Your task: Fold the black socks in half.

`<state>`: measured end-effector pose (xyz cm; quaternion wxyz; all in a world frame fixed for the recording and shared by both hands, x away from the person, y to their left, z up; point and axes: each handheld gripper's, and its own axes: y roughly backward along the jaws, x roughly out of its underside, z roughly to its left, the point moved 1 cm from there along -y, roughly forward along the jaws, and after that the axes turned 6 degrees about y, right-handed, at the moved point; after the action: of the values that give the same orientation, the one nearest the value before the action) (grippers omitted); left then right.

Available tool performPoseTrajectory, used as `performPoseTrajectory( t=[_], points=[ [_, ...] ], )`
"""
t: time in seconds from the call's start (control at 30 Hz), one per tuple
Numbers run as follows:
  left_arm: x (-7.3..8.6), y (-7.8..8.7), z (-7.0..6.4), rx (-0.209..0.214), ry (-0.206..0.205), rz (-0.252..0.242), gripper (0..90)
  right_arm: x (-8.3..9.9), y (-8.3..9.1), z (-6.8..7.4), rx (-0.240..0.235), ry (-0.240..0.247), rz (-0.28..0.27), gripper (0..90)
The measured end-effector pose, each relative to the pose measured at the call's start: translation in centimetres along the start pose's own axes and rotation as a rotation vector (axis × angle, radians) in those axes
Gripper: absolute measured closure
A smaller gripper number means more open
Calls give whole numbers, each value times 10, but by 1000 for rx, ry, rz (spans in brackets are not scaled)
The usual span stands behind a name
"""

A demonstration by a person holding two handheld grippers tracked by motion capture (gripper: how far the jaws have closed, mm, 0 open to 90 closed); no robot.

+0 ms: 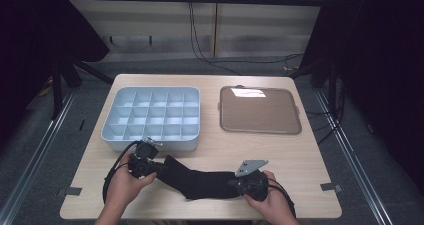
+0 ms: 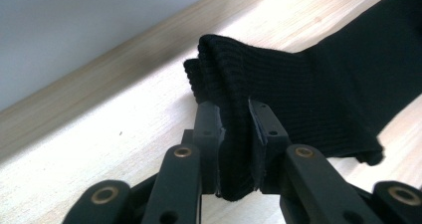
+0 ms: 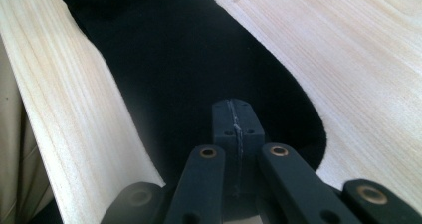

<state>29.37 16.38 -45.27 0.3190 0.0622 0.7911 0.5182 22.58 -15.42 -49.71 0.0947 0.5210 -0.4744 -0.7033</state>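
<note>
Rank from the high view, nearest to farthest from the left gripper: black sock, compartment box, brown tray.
From the left gripper:
1. black sock, its cuff clamped in the jaws.
2. compartment box, just beyond, on the table's left half.
3. brown tray, far right.

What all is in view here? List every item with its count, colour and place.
Sock: one, black, lying flat near the front edge of the table, between the two grippers.
Divided box: one, pale grey-blue, many compartments, on the left half of the table behind the sock.
Tray: one, brown with a grey rim, on the right half of the table.
Table: one, light wood, under everything.
Cables: a few, black, on the floor behind the table.
Left gripper: one, black, jaws clamped on the ribbed cuff of the sock.
Right gripper: one, black, jaws pressed together over the other end of the sock.
Hands: two, one holding each gripper, at the front edge.
</note>
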Motion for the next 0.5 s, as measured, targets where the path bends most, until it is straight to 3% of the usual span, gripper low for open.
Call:
performPoseTrajectory(
  t=[0.17, 0.33, 0.5],
  points=[
    [-3, 4, -2, 19, 1, -7, 762, 0, -1, -1, -4, -11, -3, 900],
    [-8, 5, -6, 85, 10, -12, 763, -3, -4, 2, -1, -16, -7, 900],
    [-13, 10, -11, 86, -3, -14, 763, -5, -6, 4, 4, -18, -14, 900]
  ],
)
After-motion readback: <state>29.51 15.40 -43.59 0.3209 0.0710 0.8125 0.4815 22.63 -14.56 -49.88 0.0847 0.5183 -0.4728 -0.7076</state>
